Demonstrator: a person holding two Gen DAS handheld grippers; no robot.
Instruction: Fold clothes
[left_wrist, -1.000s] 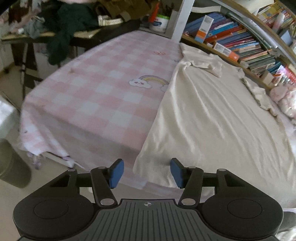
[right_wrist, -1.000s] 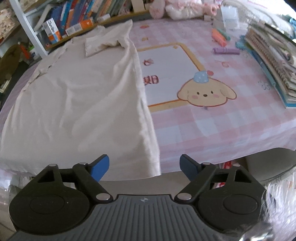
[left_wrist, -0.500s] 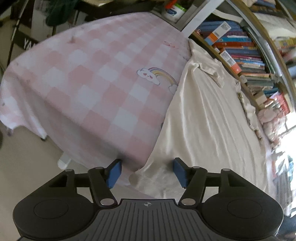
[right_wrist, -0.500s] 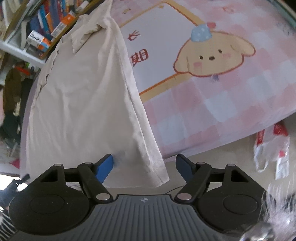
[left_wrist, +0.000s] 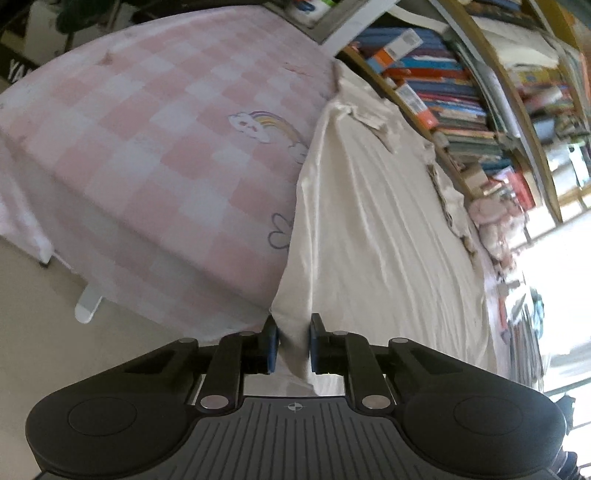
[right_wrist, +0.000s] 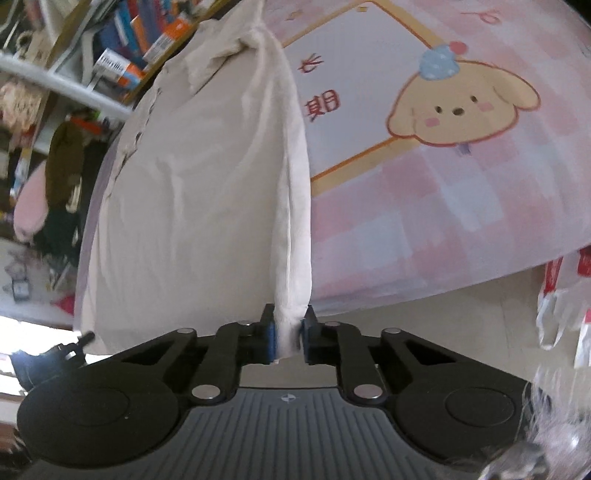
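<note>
A cream shirt lies spread lengthwise on the bed, collar end toward the far edge by the bookshelf and hem at the near edge. Its cloth is thin and soft, creased in long shallow ripples running from hem to collar, with a folded collar flap and a line of small buttons along one side. Both near corners of the hem are lifted off the bed.

The left gripper is clenched on the hem's left corner: its blue pads press a pinched ridge of cloth that rises from the near edge of the bed. The right gripper is clamped on the hem's right corner, where the side seam is bunched into a thick vertical fold between its blue pads.

The bed cover is a pink and white check, smooth and slightly faded. Beside the shirt's left side it carries a printed rainbow with a smiling cloud. Beside the shirt's right side there is a white panel in an orange frame with a cartoon puppy wearing a blue cap, and red printed characters of which "期" can be read.

The bookshelf is packed with books lying flat and upright; their spine lettering is too blurred to read. A pink plush toy sits at the far right corner of the bed.
</note>
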